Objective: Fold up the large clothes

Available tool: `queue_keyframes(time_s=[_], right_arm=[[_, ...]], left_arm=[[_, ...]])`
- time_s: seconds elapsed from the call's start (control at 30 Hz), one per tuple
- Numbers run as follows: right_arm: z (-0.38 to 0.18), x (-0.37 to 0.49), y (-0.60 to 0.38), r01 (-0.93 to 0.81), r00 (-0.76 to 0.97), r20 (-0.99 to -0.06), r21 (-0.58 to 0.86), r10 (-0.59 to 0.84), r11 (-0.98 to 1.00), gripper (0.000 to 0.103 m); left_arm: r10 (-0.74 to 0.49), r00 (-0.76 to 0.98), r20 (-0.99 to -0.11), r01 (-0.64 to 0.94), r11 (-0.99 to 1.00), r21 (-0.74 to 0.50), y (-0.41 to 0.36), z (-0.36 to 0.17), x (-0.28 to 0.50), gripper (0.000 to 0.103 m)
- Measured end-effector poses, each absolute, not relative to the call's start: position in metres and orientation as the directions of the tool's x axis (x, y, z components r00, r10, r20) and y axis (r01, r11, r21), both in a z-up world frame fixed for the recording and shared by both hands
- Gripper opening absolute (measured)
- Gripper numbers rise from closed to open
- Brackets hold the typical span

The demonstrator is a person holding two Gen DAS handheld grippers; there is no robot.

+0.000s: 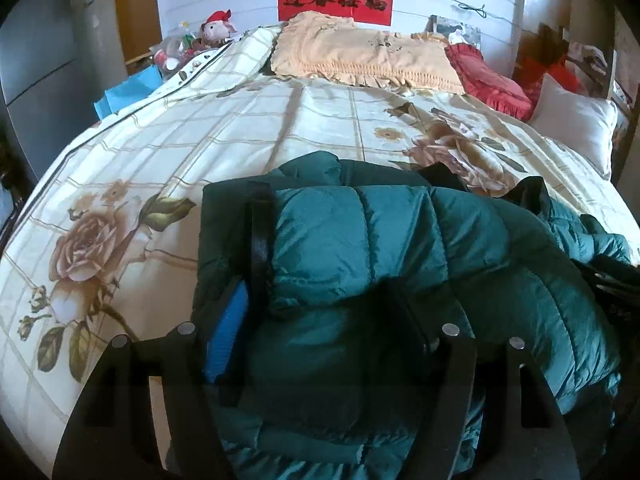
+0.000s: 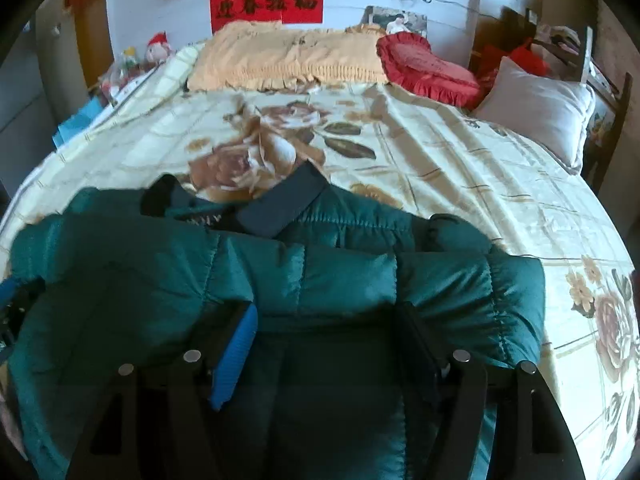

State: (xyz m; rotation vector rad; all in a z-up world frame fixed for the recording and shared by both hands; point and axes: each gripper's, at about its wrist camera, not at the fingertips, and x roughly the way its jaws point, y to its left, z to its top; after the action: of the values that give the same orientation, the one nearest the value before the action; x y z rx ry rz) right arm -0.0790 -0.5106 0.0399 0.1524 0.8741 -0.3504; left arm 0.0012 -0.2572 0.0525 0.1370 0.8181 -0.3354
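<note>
A dark green puffer jacket [image 1: 400, 232] [image 2: 320, 268] lies bunched in thick folds on the near part of the bed. A dark knit collar or cuff [image 2: 288, 204] sticks out at its far edge. My left gripper [image 1: 320, 284] is over the jacket's left portion. Its jaws stand apart with padded fabric bulging between them, and the blue pad [image 1: 226, 332] shows uncovered. My right gripper [image 2: 326, 308] hovers over the jacket's right portion, also spread, with its blue pad [image 2: 236, 356] bare. Each view catches part of the other gripper at its edge.
The floral cream bedspread [image 1: 200, 140] [image 2: 440, 152] stretches beyond the jacket. At the headboard lie a peach frilled pillow [image 1: 360, 52], a red cushion [image 1: 488, 76] and a white pillow [image 1: 576, 128]. A cluttered side table with a plush toy [image 1: 218, 26] stands at the far left.
</note>
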Motion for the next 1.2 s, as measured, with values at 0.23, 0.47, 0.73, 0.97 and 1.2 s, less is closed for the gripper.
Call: queue_keyframes(time_s=[0.23, 0.47, 0.73, 0.97, 1.2], right_arm=[[0.046, -0.078, -0.515, 0.361, 0.572, -0.787, -0.013, -0.232, 0.933, 0.070], [0.083, -0.133, -0.497, 0.289, 0.667, -0.730, 0.072, -0.147, 0.955, 0.070], [0.045, -0.154, -0.488, 0.278, 0.602, -0.779, 0.003, -0.172, 0.961, 0.070], [0.049, -0.159, -0.488, 0.260, 0.603, -0.783, 0.010, -0.155, 0.965, 0.071], [0.078, -0.204, -0.535, 0.394, 0.658, -0.728, 0.112, -0.195, 0.912, 0.071]], left_arm=[[-0.231, 0.630, -0.741, 0.349, 0.937, 0.004, -0.261, 0.050, 0.000, 0.070], [-0.238, 0.628, -0.741, 0.349, 0.937, -0.005, -0.260, 0.049, 0.001, 0.071], [-0.242, 0.633, -0.735, 0.352, 0.936, -0.005, -0.261, 0.047, 0.000, 0.073], [-0.248, 0.627, -0.738, 0.352, 0.936, -0.016, -0.259, 0.045, -0.002, 0.074], [-0.269, 0.622, -0.735, 0.353, 0.935, -0.044, -0.256, 0.042, -0.002, 0.075]])
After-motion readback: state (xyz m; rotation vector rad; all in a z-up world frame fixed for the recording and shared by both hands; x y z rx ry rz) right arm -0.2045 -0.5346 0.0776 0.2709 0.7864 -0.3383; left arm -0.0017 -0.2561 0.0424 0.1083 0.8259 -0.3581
